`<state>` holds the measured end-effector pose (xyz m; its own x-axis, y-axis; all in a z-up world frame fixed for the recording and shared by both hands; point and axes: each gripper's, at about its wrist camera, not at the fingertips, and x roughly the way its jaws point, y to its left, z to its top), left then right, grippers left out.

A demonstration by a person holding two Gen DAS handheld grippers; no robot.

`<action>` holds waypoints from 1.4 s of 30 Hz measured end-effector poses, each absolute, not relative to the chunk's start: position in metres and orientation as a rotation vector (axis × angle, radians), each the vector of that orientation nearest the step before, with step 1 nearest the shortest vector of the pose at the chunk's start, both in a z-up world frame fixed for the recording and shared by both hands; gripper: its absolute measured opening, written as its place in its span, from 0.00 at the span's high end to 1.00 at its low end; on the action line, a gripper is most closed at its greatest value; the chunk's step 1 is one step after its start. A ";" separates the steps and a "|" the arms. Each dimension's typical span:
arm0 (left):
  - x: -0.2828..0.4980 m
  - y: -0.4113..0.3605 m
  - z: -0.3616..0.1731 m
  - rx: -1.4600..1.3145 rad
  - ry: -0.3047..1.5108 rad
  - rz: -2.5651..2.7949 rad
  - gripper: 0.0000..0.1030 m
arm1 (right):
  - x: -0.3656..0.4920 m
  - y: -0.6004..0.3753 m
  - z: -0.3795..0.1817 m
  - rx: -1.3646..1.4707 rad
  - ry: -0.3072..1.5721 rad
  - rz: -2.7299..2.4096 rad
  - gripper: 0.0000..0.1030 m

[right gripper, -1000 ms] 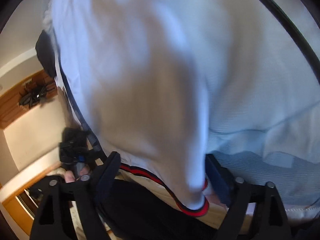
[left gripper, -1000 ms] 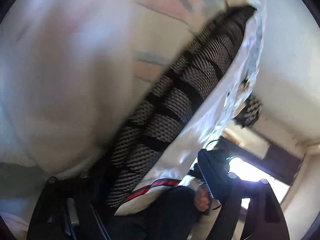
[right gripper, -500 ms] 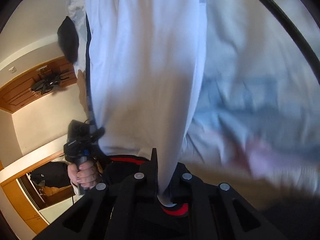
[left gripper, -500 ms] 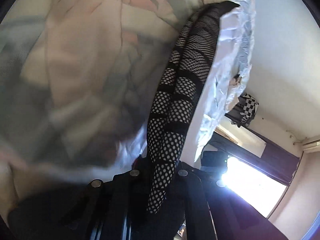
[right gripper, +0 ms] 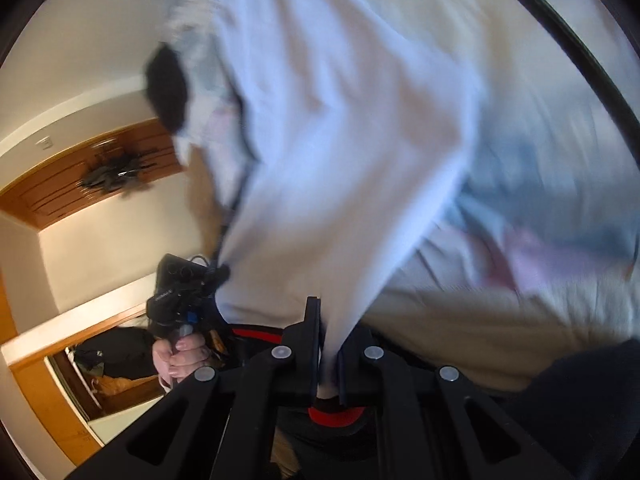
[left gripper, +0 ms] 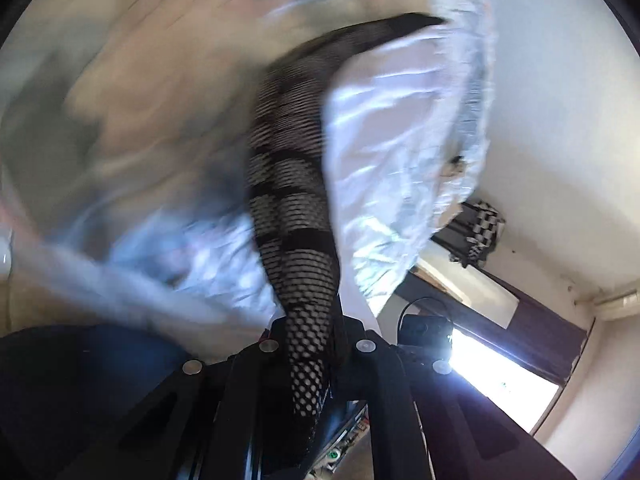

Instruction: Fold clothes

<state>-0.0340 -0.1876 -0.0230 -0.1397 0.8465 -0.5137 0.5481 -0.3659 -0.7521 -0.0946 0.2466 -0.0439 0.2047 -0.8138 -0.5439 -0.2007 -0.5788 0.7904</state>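
Between your two grippers you are holding one garment (right gripper: 340, 160): left gripper (left gripper: 312, 344) is clamping mesh trim (left gripper: 292, 200), right gripper (right gripper: 330, 344) white cloth.

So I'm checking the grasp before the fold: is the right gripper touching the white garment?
Touching. The right wrist view shows the right gripper shut on the white garment, a pinch of cloth running down between its closed fingers.

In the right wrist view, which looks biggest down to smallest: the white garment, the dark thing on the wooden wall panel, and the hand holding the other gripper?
1. White garment, by far.
2 and 3. Dark thing on the wall panel and hand look about alike; the hand is nearer, so I won't rank them.
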 end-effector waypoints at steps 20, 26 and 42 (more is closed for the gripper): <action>-0.339 -0.131 -0.044 -1.875 -1.725 1.637 0.93 | -0.400 0.211 -0.061 1.840 -1.070 -1.435 0.93; -0.376 -0.141 -0.093 -1.868 -1.965 1.545 0.85 | -0.455 0.215 -0.117 1.874 -1.379 -1.382 0.09; -0.339 -0.119 -0.074 -1.200 -2.459 1.265 0.09 | -0.427 0.241 -0.079 1.708 -1.506 -1.388 0.00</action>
